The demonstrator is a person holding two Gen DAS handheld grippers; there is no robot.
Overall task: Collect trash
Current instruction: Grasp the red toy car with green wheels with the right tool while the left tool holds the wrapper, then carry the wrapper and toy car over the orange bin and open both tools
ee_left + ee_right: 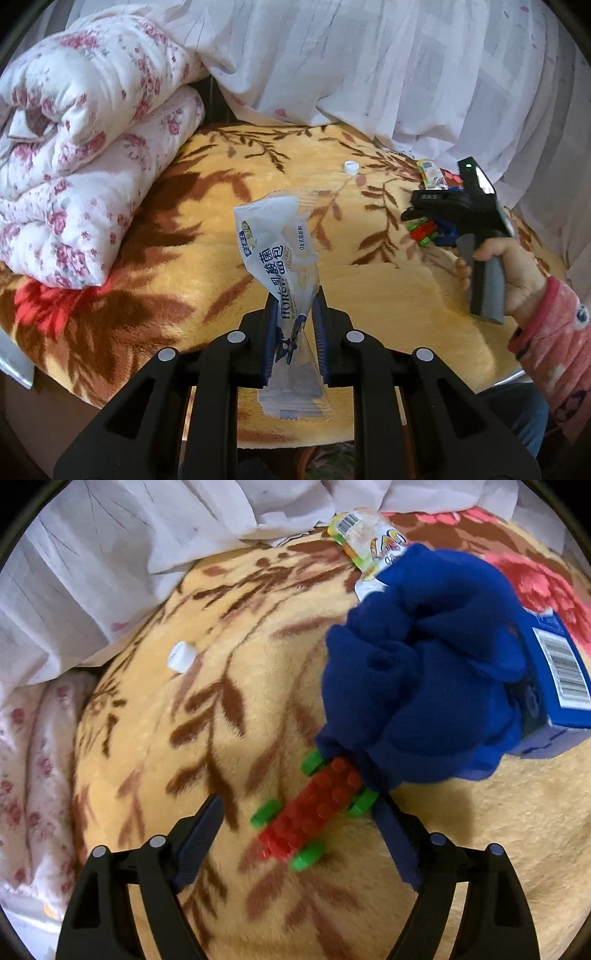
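The left gripper [294, 314] pinches the bread wrapper [279, 243] above the bed [388, 295]; the right gripper [299, 834], fingers wide, straddles a toy car [314, 812] — skip it and take the far snack wrapper [364, 535].

A crumpled clear-and-white bread wrapper [286, 291] stands upright, pinched at its middle. A white bottle cap [351, 167] lies apart on the bed — a yellow snack packet [429, 173] further right.

Floral quilt [74, 155], red brick toy [314, 812] (green wheels), blue cloth [424, 672]
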